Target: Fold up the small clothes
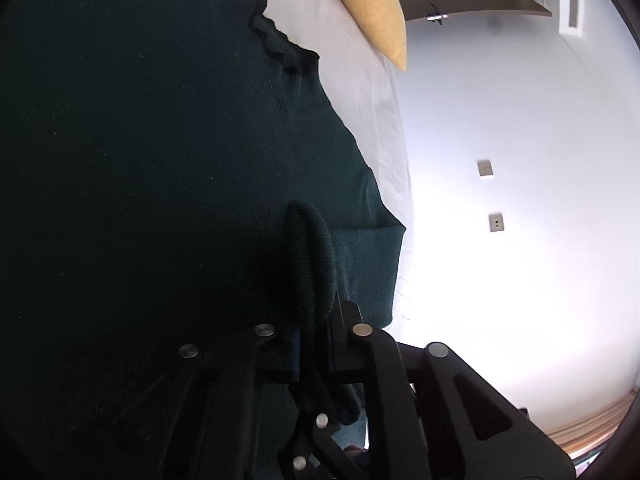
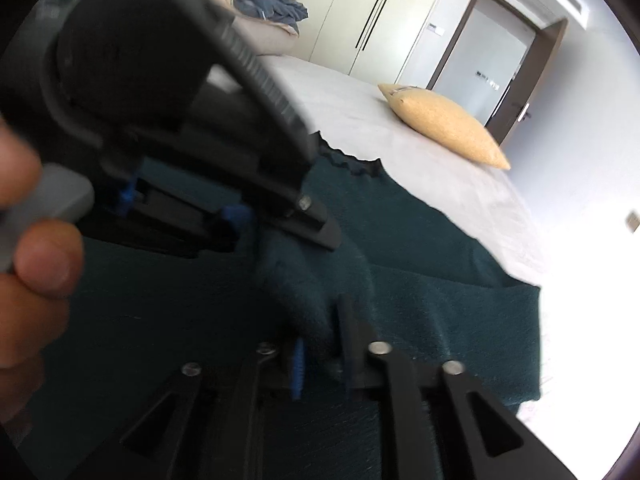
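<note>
A dark green knit sweater (image 1: 152, 152) lies spread on a white bed (image 1: 360, 92), its ruffled collar (image 1: 276, 40) toward the pillow. My left gripper (image 1: 316, 320) is shut on a rolled fold of the sweater's edge. In the right wrist view the same sweater (image 2: 420, 280) covers the bed's near side. My right gripper (image 2: 320, 336) is shut on a bunched fold of it. The left gripper (image 2: 248, 216) shows there too, close above and left, with the person's fingers on its handle.
A yellow pillow (image 2: 444, 124) lies on the bed (image 2: 400, 148) beyond the collar; it also shows in the left wrist view (image 1: 372, 8). Piled bedding (image 2: 268, 12) sits at the far end. Wardrobe doors and a room door stand behind. The bed's edge runs along the right.
</note>
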A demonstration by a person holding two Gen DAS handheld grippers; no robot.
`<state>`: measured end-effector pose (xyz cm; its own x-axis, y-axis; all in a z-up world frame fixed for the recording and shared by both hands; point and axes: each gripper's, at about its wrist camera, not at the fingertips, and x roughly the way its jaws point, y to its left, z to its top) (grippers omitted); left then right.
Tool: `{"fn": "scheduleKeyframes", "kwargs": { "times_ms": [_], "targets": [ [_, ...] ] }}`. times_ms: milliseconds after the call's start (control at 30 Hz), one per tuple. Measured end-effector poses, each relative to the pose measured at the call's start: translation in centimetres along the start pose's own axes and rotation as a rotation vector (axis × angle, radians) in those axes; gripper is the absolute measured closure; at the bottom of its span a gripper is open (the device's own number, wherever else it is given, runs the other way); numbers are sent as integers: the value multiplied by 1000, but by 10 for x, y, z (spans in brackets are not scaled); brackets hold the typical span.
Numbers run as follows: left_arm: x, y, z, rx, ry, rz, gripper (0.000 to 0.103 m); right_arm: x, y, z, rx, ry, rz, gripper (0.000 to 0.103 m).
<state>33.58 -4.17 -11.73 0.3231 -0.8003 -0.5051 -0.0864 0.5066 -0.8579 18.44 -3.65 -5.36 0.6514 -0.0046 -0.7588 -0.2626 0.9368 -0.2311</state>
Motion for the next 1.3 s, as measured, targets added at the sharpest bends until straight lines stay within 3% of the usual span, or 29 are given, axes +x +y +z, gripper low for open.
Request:
{"fn": "scheduleKeyframes", "kwargs": {
  "times_ms": [67,167,367,567,733,900,1300],
  "targets": [
    [-2,0,5,11,-22,11,97,-13,-21,0,126,-33,81,42],
    [-23,-3,18,32,-84,37,97,-29,-70,-10,376,-110,226,31],
    [-78,-11,51,105,-199,124,97,-7,-178,-55,894,-115,368,30],
    [-99,15,62,78,-220,190,97,16,-214,-104,1240,-92,425,29],
    [-91,44,72,48,-209,220,97,34,-223,-107,1280,-85,513,29],
    [-87,63,69,35,-206,236,97,47,-233,-108,1415,-108,576,29],
    [-85,95,61,20,-199,249,95,41,-236,-110,1424,-118,543,29]
  ]
}}
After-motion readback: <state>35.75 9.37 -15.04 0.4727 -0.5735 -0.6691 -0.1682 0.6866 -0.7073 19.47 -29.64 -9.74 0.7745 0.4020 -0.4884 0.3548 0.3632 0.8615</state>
